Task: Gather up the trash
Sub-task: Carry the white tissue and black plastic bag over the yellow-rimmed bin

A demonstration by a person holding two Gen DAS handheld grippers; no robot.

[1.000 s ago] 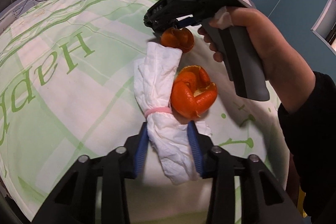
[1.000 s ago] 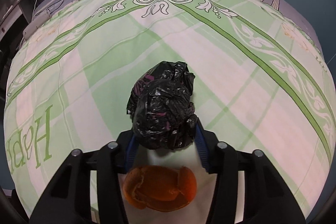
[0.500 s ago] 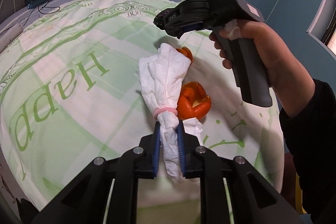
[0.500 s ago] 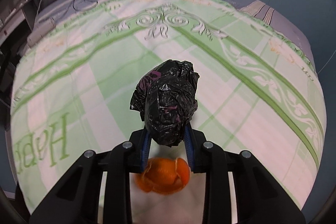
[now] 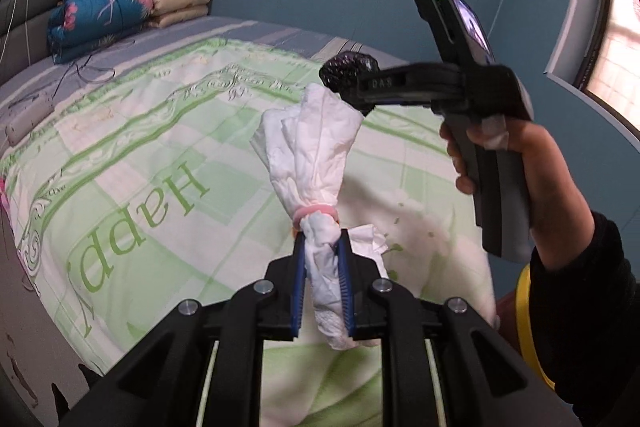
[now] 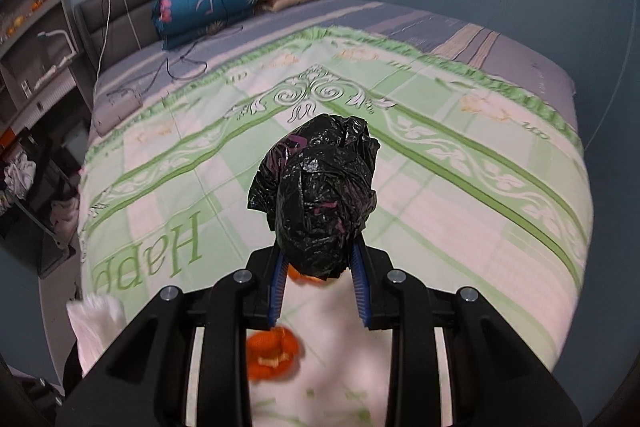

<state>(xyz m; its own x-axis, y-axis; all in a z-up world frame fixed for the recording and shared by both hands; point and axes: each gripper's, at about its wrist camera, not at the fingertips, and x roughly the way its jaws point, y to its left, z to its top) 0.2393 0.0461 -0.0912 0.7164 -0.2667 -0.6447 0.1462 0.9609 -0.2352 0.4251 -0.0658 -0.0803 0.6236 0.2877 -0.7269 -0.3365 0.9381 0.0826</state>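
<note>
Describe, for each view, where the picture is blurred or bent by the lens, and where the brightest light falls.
Left wrist view: the white tissue bundle in the left tool is sharp; the window is blown out; the bed's edge bows strongly. Right wrist view: the black bag in the right tool is crisp, while the orange peel below is smeared with blur; dark vignette rings the corners.

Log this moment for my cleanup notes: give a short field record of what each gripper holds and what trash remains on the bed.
left gripper: shut on white crumpled tissue bundle tied with a pink rubber band
right gripper: shut on black crumpled plastic bag
remaining trash: orange peel pieces on the green-and-white patterned bedsheet
background: folded blue floral quilt at the headboard
</note>
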